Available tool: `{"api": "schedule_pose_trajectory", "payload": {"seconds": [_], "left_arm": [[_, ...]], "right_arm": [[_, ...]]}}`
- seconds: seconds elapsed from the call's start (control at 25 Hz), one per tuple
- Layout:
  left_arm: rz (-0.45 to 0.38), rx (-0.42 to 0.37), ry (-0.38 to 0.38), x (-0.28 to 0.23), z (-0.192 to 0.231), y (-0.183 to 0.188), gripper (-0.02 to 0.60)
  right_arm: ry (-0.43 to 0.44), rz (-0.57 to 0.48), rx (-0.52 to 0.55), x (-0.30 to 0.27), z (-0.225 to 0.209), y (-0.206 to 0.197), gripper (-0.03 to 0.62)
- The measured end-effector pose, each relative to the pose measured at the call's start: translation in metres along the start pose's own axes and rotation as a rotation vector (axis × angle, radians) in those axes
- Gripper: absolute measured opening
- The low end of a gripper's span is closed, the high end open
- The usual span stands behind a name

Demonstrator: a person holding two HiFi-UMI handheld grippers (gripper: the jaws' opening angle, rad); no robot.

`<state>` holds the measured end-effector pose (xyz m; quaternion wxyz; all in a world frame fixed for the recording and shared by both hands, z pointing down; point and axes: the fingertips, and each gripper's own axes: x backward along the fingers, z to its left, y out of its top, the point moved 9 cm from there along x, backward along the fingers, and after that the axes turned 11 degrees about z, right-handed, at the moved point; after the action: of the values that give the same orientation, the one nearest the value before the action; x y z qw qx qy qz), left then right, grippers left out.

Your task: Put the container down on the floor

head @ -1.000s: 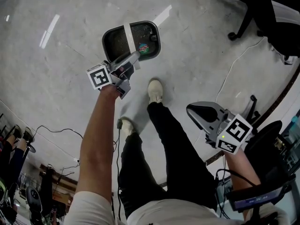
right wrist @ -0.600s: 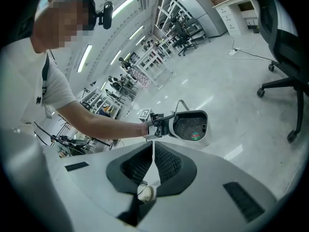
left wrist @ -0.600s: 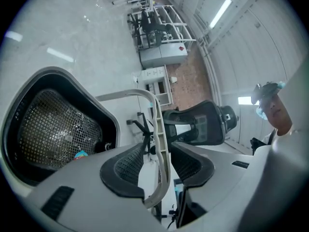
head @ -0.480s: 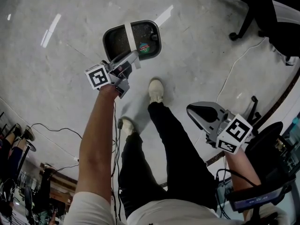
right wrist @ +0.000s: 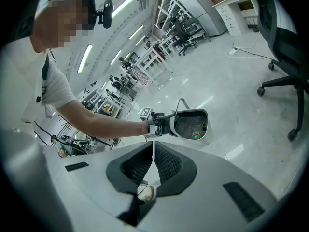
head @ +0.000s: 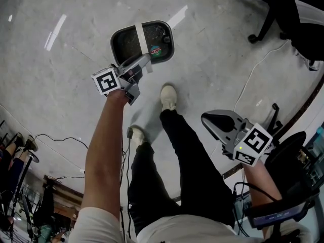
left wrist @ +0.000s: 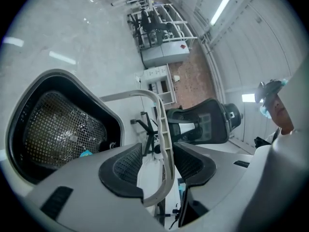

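A grey container (head: 143,43) with a black mesh inside and a coloured scrap in it stands on the pale floor ahead of the person's feet. Its white handle (head: 138,36) arches over the top. My left gripper (head: 139,65) reaches to the container's near rim. In the left gripper view the handle (left wrist: 162,129) runs between the two pads; the jaws are opening, with a gap showing on the left pad's side. My right gripper (head: 212,123) hangs apart at the right, shut, with nothing in it. The right gripper view shows the container (right wrist: 190,124) far off.
The person's two shoes (head: 168,97) stand just behind the container. A black office chair (head: 283,14) stands at the far right, with a white cable (head: 253,70) trailing across the floor beside it. Cables and furniture crowd the lower left and right edges.
The left gripper and the container have shifted very slightly away from the person. The right gripper has not moved.
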<state>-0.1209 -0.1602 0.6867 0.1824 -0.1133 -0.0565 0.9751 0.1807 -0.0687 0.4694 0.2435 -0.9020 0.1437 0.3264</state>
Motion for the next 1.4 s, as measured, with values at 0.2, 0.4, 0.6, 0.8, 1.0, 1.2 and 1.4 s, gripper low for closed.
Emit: {"api": "schedule_pose_trajectory", "payload": {"seconds": [0.2, 0.4, 0.6, 0.8, 1.0, 1.2, 1.4], "left_arm": [[-0.008, 0.020, 0.012, 0.004, 0.001, -0.002, 0.207], [-0.004, -0.001, 0.028, 0.010, 0.000, 0.000, 0.207], [-0.004, 0.042, 0.015, 0.010, -0.002, 0.000, 0.207], [0.009, 0.000, 0.031, 0.011, 0.001, 0.001, 0.207], [0.005, 0.014, 0.013, 0.012, -0.001, 0.002, 0.207], [0.002, 0.008, 0.018, 0.014, -0.002, 0.002, 0.207], [-0.001, 0.007, 0.013, 0.016, -0.007, 0.000, 0.210]], "right_arm": [[0.005, -0.004, 0.002, 0.000, 0.001, 0.001, 0.023], [0.007, -0.007, 0.002, 0.000, 0.001, 0.001, 0.023], [0.009, -0.009, 0.005, -0.002, 0.002, 0.003, 0.023], [0.010, -0.006, 0.007, -0.002, 0.001, 0.003, 0.023], [0.001, -0.009, 0.014, -0.003, 0.001, 0.007, 0.023], [-0.001, -0.005, 0.016, -0.002, 0.001, 0.005, 0.023], [-0.006, -0.007, 0.025, 0.000, 0.001, 0.006, 0.023]]}}
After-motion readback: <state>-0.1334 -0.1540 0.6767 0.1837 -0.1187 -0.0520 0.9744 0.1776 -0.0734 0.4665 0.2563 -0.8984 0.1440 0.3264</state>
